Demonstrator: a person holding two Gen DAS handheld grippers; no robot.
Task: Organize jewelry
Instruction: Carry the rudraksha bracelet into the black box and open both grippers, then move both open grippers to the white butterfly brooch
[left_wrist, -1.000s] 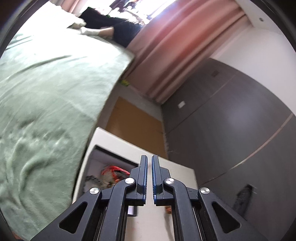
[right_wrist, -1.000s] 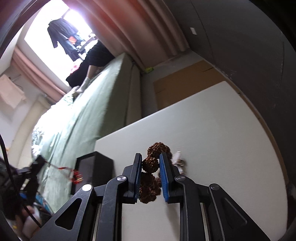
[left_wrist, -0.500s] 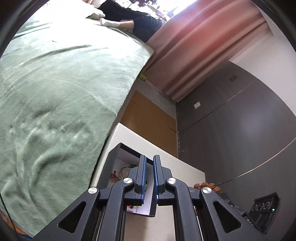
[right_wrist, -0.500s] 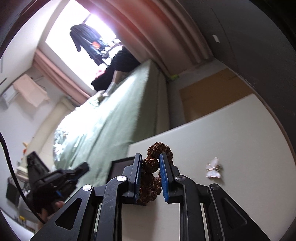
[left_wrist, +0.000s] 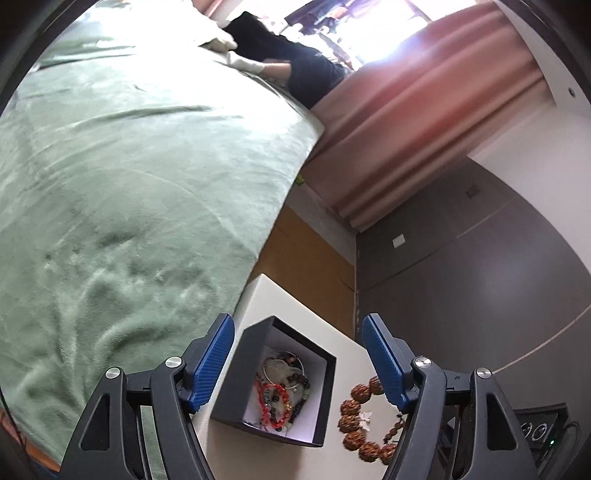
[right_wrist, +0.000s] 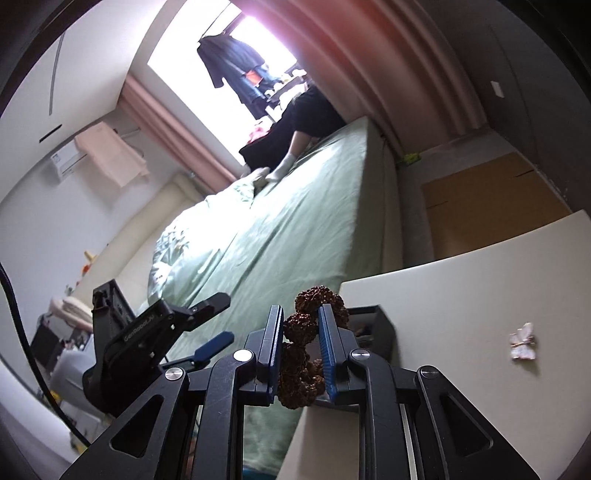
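From the left wrist camera, the left tongs (left_wrist: 297, 363) stand spread wide and hold nothing, framing a black jewelry box (left_wrist: 273, 384) that sits open on the pale worktop (left_wrist: 273, 299) close to the edge beside a green-covered bed (left_wrist: 129, 184). Inside the box's white lining lies a tangle of pieces, among them a red beaded bracelet (left_wrist: 275, 400) and thin silver bangles (left_wrist: 284, 373), which suggests the box is where everything is being gathered. Just to the right of the box, a brown seed-bead bracelet (left_wrist: 364, 421) shows as a ring, with a small white butterfly charm (left_wrist: 365, 416) visible through its middle; this view alone does not show whether the ring is resting on the worktop or raised above it. From the right wrist camera, the right tongs (right_wrist: 301, 343) are pinching that same knobbly brown bracelet, which dangles between the blue pads, clear of the surface, probably so it can be carried to the box; a corner of the box peeks out just behind the tongs. The butterfly charm lies alone on the worktop well to the right. The left tongs appear at the left, parted, likely waiting to steady the box.
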